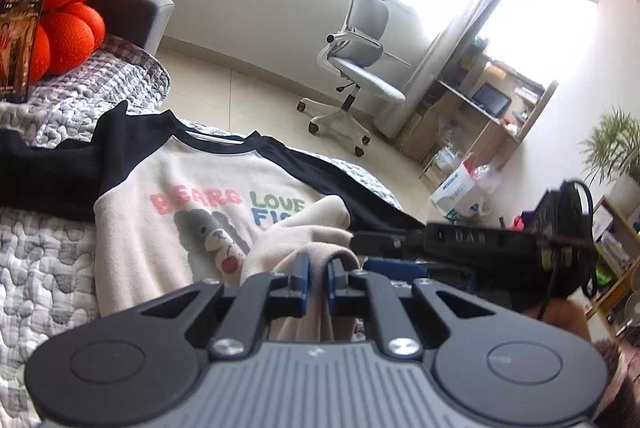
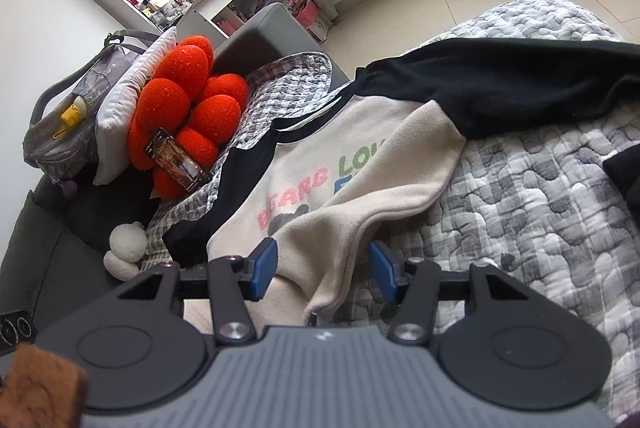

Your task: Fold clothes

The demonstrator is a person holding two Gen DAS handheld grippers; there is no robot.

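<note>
A cream sweatshirt with black sleeves and a bear print lies chest-up on the grey quilted bedcover. Part of its lower cream fabric is lifted and folded back over the print. My left gripper is shut, its blue pads pinching a bunched fold of that cream fabric. My right gripper has its blue pads wide apart, and a ridge of cream cloth runs between them with a gap at the right pad. In the left wrist view the right gripper's black body reaches in from the right to the same bunch.
An orange plush cushion with a dark card leaning on it sits at the head of the bed, beside a white pillow. A white office chair, shelves and a plant stand on the tiled floor.
</note>
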